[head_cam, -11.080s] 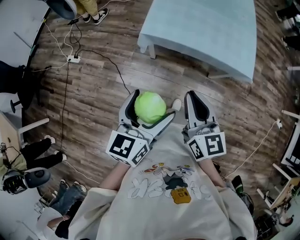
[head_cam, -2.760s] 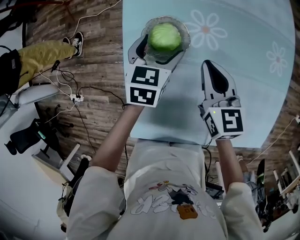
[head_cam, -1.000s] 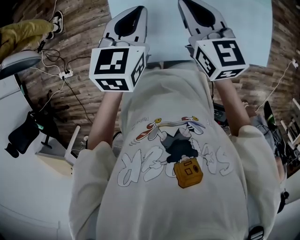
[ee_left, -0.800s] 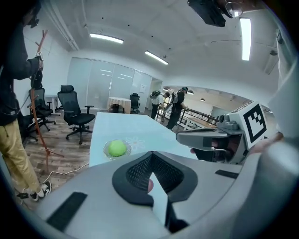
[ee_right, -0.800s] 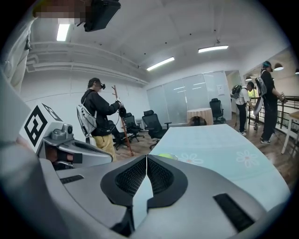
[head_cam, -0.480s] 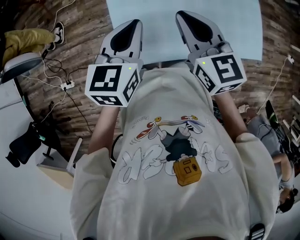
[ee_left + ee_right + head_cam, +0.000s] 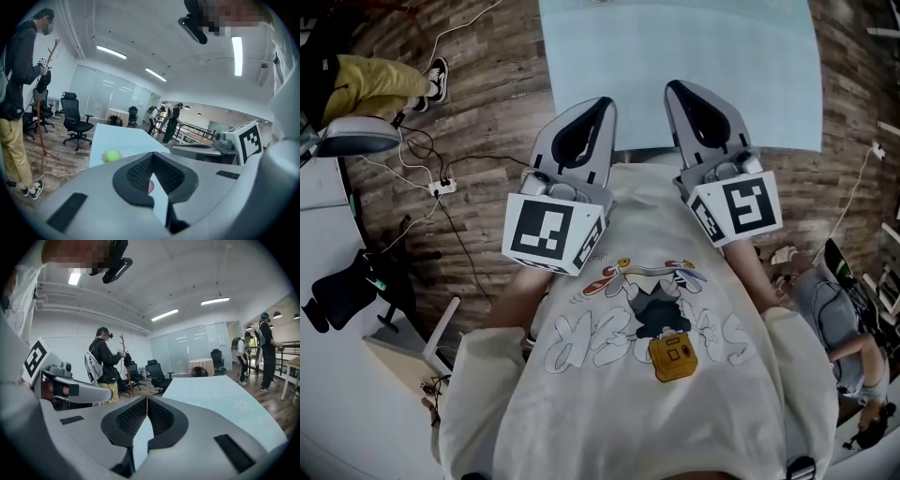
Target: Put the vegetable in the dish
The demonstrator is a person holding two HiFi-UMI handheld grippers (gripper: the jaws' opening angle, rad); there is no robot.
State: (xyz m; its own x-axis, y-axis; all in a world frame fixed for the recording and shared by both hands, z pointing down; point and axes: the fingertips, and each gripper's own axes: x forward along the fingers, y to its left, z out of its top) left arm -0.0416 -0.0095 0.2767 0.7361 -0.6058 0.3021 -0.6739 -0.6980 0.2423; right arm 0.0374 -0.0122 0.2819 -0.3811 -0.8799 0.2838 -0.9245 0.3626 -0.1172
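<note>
bystander [image 7: 18, 89]: stands at far left on the wood floor, dark top, yellow trousers; a trouser leg and shoe also show in the head view.
power strip [image 7: 442, 187]: on the floor left of the person, with cables running off it.
left gripper [image 7: 602, 105]: held close to the chest, pointing at the table. Fingers [image 7: 136, 176] are clenched pad to pad with nothing between them.
vegetable [image 7: 112, 156]: round and green, lying in the dish, well apart from both grippers.
dish [image 7: 103, 157]: clear and shallow, on the table near its left edge.
table [image 7: 675, 66]: covered in pale blue cloth, ahead of both grippers.
right gripper [image 7: 680, 89]: beside the left one at the same height. Fingers [image 7: 159, 416] are clenched and empty.
</note>
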